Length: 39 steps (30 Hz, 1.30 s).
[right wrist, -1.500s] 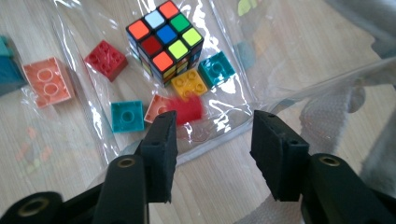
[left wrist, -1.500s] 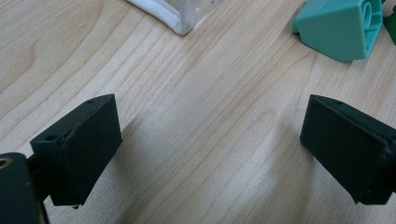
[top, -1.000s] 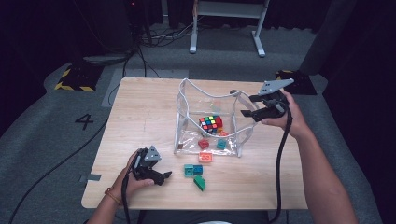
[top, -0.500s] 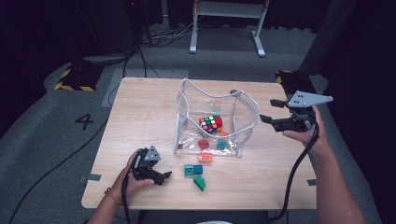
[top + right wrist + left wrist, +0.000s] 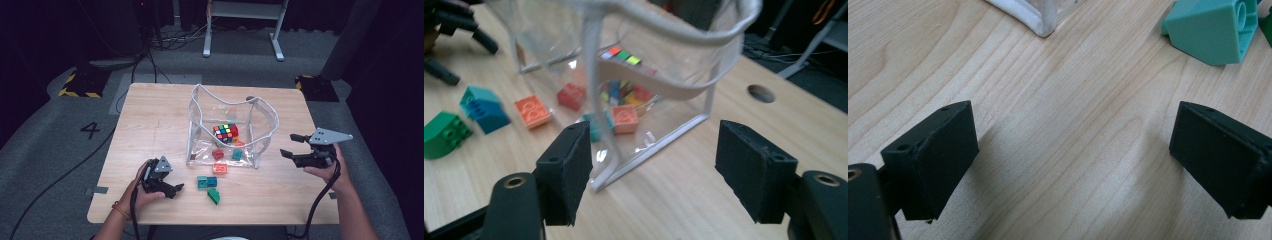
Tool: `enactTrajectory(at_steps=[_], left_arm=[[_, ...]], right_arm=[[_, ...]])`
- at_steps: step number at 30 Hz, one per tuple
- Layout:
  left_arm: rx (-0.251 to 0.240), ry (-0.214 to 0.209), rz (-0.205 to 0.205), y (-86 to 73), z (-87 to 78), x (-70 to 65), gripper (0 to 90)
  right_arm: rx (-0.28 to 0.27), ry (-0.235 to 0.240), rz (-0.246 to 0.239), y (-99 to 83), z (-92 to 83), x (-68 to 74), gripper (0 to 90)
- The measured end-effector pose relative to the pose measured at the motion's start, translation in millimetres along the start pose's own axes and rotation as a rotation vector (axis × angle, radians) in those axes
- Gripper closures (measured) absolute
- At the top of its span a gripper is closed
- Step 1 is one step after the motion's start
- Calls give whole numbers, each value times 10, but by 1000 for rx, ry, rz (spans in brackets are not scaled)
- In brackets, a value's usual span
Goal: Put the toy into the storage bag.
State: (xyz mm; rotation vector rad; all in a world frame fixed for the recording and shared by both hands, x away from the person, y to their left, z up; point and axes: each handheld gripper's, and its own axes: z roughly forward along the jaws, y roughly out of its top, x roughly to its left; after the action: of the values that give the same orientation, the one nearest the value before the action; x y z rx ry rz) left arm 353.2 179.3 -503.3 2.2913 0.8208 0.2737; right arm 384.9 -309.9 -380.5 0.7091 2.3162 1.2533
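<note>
At the centre of the high view a clear plastic bag [image 5: 232,125] with a white rim stands open on the wooden desk [image 5: 150,120], holding a Rubik's cube [image 5: 226,132] and a few bricks. The right gripper [image 5: 292,146], at the right of the frame, hovers just beside the bag, jaws released and empty. The left gripper [image 5: 174,189], lower left, rests on the desk with jaws spread, empty, near a teal brick [image 5: 1210,30] and a green brick [image 5: 213,195].

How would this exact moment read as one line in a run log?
left gripper: open, empty, on table | right gripper: open, empty, beside clear bag | green block: outside bag
</note>
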Motion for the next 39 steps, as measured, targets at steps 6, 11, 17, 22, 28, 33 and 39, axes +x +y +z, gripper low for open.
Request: enactTrajectory(at_steps=[6, 11, 17, 22, 28, 33, 39], left_arm=[[0, 6, 0, -1, -2, -1, 54], [0, 5, 0, -1, -3, -1, 54], [0, 5, 1, -1, -3, 0, 54], [0, 5, 1, -1, -3, 0, 54], [1, 4, 1, -1, -3, 0, 54], [0, 4, 1, -1, -3, 0, 54], [1, 4, 1, -1, -3, 0, 54]], right_arm=[[38, 55, -24, -181, 198, 230, 320], [57, 120, -27, -378, 393, 448, 322], [88, 219, -11, -581, 616, 675, 328], [130, 269, -36, -659, 767, 868, 328], [120, 351, -58, -620, 947, 1141, 329], [132, 367, -131, -559, 1076, 1403, 329], [135, 399, -145, -507, 1209, 1579, 329]])
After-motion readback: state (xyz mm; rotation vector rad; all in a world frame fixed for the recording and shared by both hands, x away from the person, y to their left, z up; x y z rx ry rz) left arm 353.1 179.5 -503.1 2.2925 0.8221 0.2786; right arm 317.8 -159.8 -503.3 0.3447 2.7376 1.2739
